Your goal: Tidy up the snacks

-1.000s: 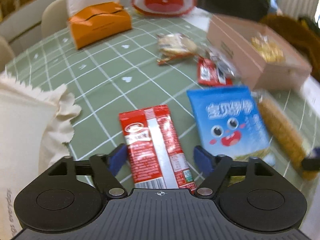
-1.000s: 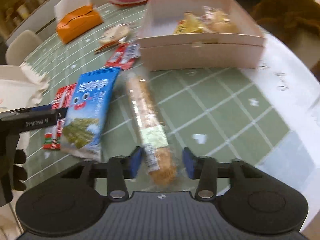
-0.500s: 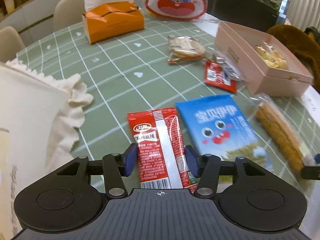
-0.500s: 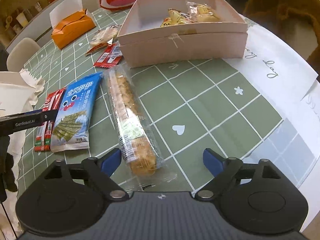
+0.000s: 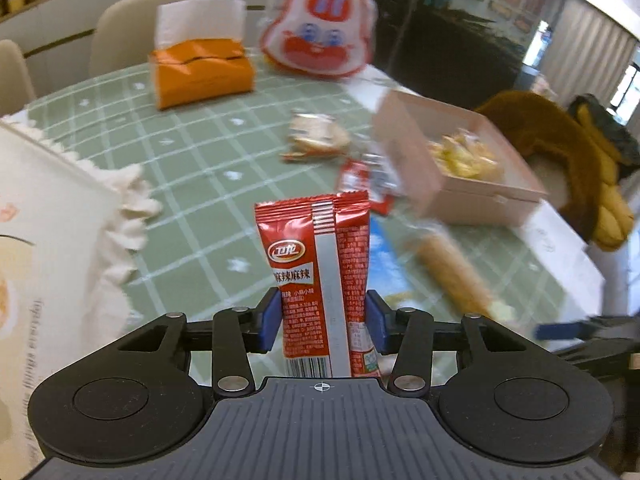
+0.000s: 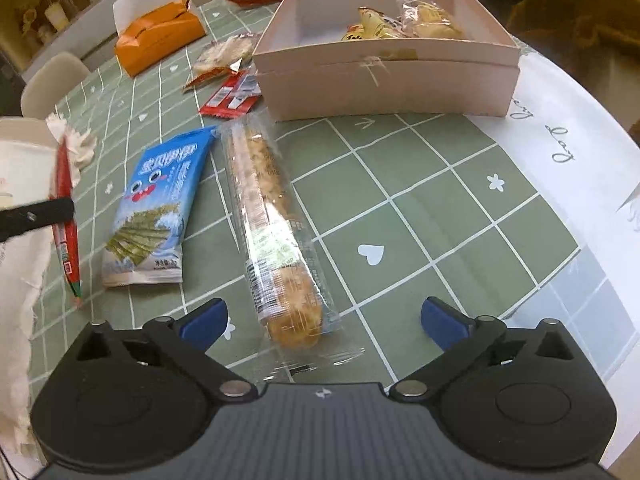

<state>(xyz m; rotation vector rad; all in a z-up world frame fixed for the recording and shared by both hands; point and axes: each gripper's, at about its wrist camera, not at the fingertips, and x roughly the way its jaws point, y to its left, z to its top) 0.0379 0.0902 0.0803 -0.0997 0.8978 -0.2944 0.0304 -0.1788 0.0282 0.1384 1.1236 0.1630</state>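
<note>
My left gripper [image 5: 322,320] is shut on a red snack packet [image 5: 320,264] and holds it upright above the green checked table [image 5: 200,184]. The packet also shows edge-on in the right wrist view [image 6: 66,216]. My right gripper [image 6: 324,320] is open over the near end of a long bread stick in clear wrap [image 6: 268,224], which lies on the table. A blue seaweed packet [image 6: 156,204] lies left of it. The pink box [image 6: 384,68] at the back holds yellow snacks [image 6: 404,22].
Small red sachets [image 6: 232,96] and a wrapped biscuit [image 6: 224,52] lie left of the box. An orange tissue box [image 6: 160,36] and a rabbit-face bag [image 5: 320,36] stand at the far edge. A cream cloth bag [image 5: 52,240] is at left. A brown plush [image 5: 560,152] sits right.
My left gripper closed on the red packet and lifted it off the table. My right gripper opened wide and let go of the bread stick, which now lies flat.
</note>
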